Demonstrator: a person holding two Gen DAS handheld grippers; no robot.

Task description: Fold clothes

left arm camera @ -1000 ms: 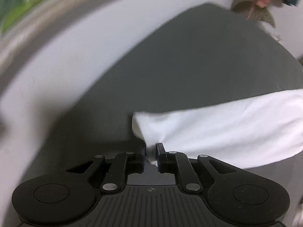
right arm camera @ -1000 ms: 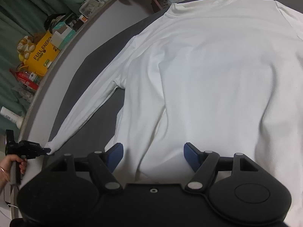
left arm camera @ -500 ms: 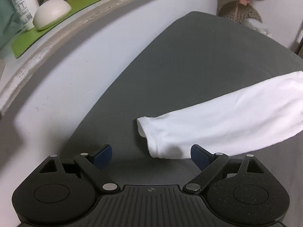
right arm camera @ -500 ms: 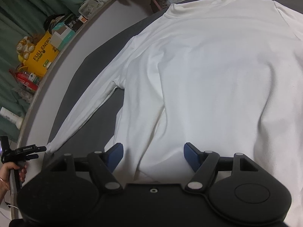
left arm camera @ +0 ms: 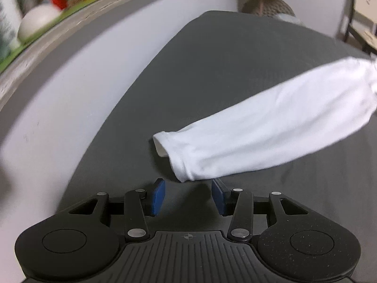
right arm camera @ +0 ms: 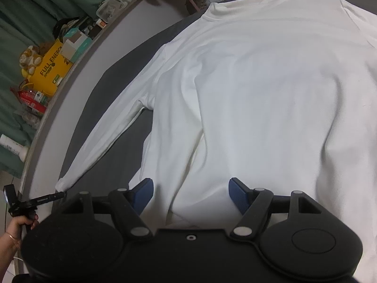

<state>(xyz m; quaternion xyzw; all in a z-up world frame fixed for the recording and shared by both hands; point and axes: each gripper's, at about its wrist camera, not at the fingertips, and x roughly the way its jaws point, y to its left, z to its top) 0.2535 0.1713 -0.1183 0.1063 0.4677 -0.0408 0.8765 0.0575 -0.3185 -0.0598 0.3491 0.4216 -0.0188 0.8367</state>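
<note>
A white long-sleeved shirt [right arm camera: 259,89] lies flat on a dark grey mat [right arm camera: 113,127], collar at the far end. Its left sleeve [left arm camera: 271,127] stretches out across the mat, cuff [left arm camera: 174,155] toward me. My left gripper [left arm camera: 188,195] is open and empty, its blue pads just short of the cuff; it also shows in the right wrist view [right arm camera: 47,198] next to the cuff. My right gripper [right arm camera: 190,193] is open and empty above the shirt's hem, which lies between its fingers.
The mat lies on a white table [left arm camera: 70,89] with a curved edge. Beyond the edge stand a yellow box [right arm camera: 49,70], packets and a white bottle [right arm camera: 14,146]. A round woven object [left arm camera: 268,7] sits past the mat's far end.
My left gripper let go of the sleeve cuff, opened wide, then narrowed partway and drew nearer to the cuff. The sleeve now rests on the mat. The right gripper has not moved.
</note>
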